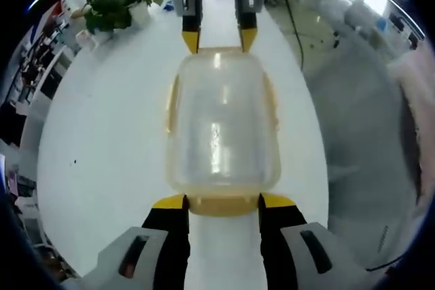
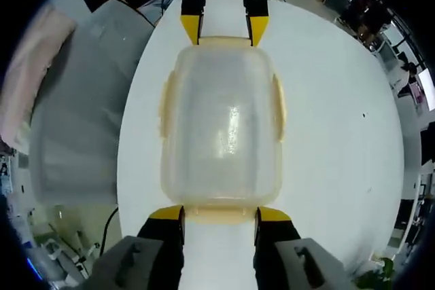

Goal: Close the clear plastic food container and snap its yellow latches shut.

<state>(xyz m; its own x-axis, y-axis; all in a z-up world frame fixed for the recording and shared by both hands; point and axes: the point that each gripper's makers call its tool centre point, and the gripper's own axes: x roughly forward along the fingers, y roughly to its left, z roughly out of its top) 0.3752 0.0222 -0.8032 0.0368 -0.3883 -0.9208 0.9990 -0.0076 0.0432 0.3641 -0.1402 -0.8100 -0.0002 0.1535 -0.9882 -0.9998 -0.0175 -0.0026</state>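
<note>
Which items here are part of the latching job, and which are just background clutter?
Job: clear plastic food container with yellow latches, left gripper, right gripper, both at its opposite ends.
Lying about: green potted plant, white round table, black cable.

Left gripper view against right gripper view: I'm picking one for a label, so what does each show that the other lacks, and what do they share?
Left gripper view alone: a potted plant at the table's far end. Right gripper view alone: a black cable by the table edge. Both: the clear container lying on the white table, yellow latches on its sides, with the left tool at one end and the right tool at the opposite end, each open.
</note>
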